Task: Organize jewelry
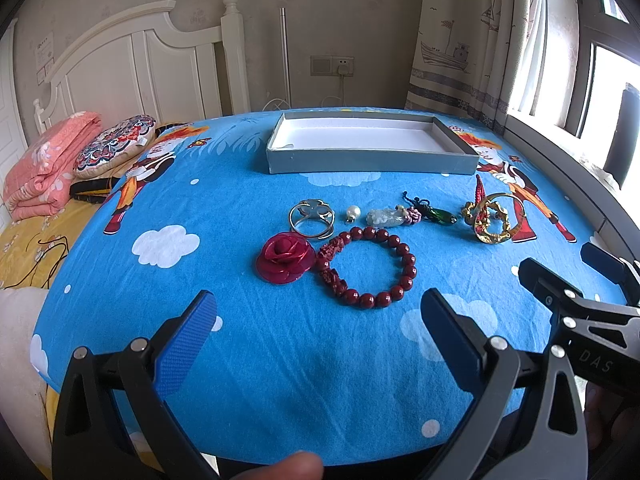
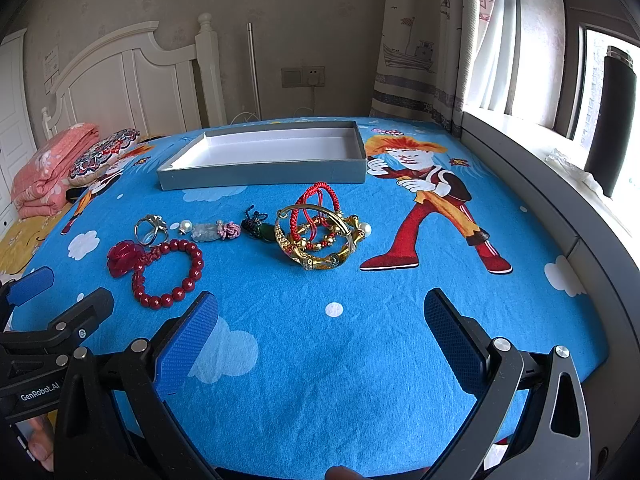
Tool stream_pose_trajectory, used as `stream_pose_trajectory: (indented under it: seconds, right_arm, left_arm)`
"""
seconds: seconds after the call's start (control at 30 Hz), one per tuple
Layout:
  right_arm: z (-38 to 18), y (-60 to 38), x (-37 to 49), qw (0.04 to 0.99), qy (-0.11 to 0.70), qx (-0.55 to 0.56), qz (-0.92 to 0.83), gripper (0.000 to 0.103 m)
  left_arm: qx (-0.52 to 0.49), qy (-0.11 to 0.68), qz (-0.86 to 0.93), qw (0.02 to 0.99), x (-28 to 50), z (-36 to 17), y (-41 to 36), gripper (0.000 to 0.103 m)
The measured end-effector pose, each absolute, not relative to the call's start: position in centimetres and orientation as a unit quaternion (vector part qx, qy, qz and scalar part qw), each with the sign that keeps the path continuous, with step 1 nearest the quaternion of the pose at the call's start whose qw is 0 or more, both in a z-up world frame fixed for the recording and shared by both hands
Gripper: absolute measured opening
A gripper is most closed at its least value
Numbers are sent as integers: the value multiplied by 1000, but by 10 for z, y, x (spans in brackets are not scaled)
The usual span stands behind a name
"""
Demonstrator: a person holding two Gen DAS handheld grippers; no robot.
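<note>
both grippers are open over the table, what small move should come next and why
Probably ease the left hand-held gripper forward and down onto the red bead bracelet. It lies nearest, straight ahead between the open fingers, and the grey box behind the jewelry holds nothing yet. The right hand-held gripper is also open, holding nothing.

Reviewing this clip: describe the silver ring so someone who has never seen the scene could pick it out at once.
Find the grey tray on the blue cartoon cloth. In the row of jewelry before it, the silver ring sits leftmost, just behind the red rose. It is the only bare silver metal band there.
</note>
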State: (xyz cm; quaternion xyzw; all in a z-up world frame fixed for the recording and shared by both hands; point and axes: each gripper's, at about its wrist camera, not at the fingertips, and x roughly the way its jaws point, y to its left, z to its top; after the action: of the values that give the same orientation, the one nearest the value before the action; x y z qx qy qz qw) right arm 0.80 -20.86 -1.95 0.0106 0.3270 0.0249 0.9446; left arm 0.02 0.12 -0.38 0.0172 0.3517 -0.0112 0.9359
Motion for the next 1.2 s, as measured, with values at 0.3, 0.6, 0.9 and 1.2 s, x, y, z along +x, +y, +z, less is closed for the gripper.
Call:
stream_pose_trajectory:
  seconds: [0.3,0.6,0.9,1.2]
  right_arm:
    - [-20,-209,8,944,327,11,25,96]
    - [-21,-208,7,944,327,11,25,96]
    - [-19,-209,9,945,326,11,24,96]
    - [-15,-216,11,948,316,7,36,96]
  left_arm:
    - [17,352,-11,936,0,-4,1,99]
    - [17,352,-11,936,0,-4,1,99]
    - [12,349,-1,937,-1,-4,6,99]
    - [-17,331,19,943,2,-9,49,99]
